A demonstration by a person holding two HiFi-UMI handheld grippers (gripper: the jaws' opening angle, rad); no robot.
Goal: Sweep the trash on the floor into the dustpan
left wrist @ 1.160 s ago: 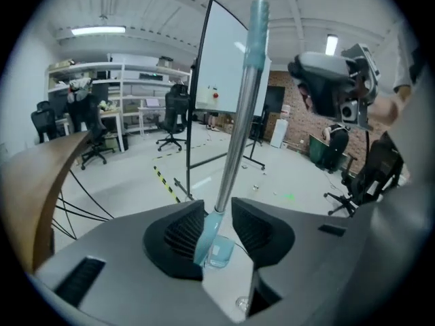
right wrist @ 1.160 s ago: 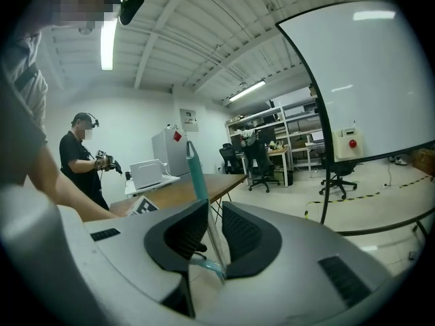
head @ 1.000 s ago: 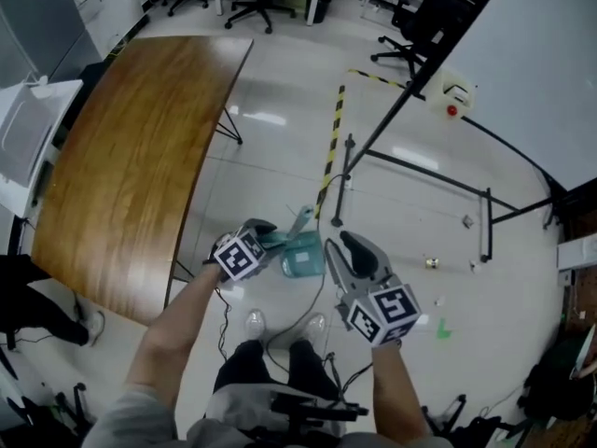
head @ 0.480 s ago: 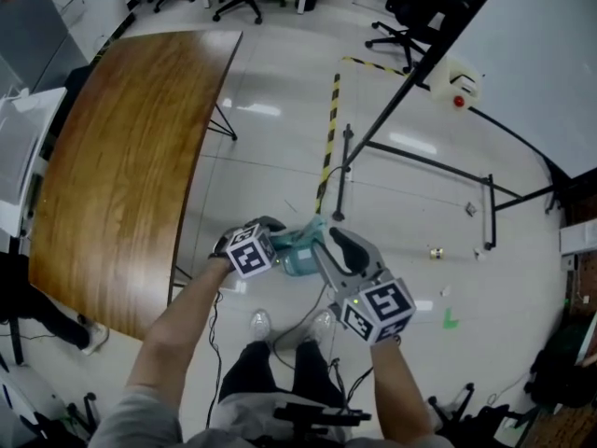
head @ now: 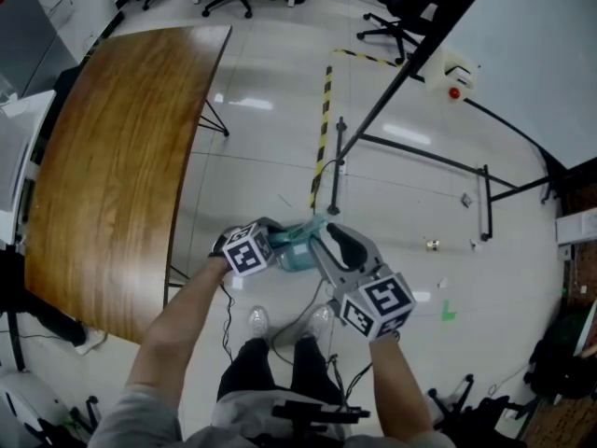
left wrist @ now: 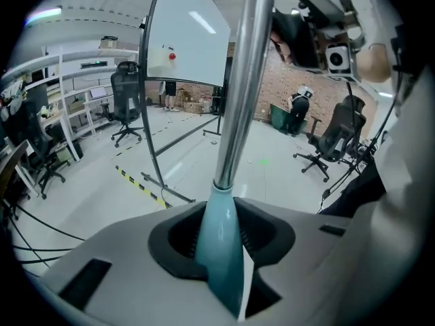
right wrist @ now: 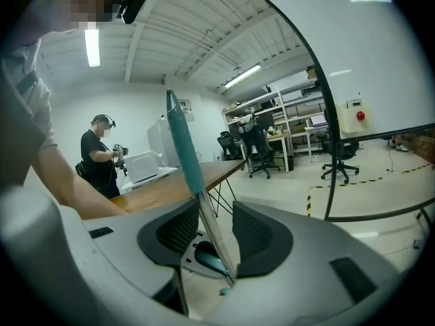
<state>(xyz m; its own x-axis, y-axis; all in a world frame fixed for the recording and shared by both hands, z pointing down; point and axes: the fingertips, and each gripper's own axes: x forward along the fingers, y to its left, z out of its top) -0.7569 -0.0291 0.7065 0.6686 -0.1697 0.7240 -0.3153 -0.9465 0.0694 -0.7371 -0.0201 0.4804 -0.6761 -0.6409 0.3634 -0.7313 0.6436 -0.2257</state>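
Note:
A teal dustpan and broom (head: pixel 297 246) stand on the floor just ahead of my feet, between the two grippers. My left gripper (head: pixel 276 239) is at their left. In the left gripper view its jaws (left wrist: pixel 221 240) are closing on the broom handle (left wrist: pixel 221 250), a teal sleeve under a metal pole, and both pads touch it. My right gripper (head: pixel 326 241) is open at the right. A thin teal upright handle (right wrist: pixel 183 155) runs between its pads (right wrist: pixel 207 240) with a gap on each side. Small bits of trash (head: pixel 432 245) lie on the floor to the right.
A long wooden table (head: pixel 103 157) stands at the left. A whiteboard's black floor frame (head: pixel 410 157) and yellow-black tape (head: pixel 322 129) lie ahead, with office chairs (head: pixel 401 7) beyond. More scraps (head: pixel 465 201) lie by the frame. Another person (right wrist: pixel 102 155) stands behind the table.
Both grippers have drawn in round the teal broom and dustpan and sunk a little. The left gripper's jaws have narrowed onto the handle.

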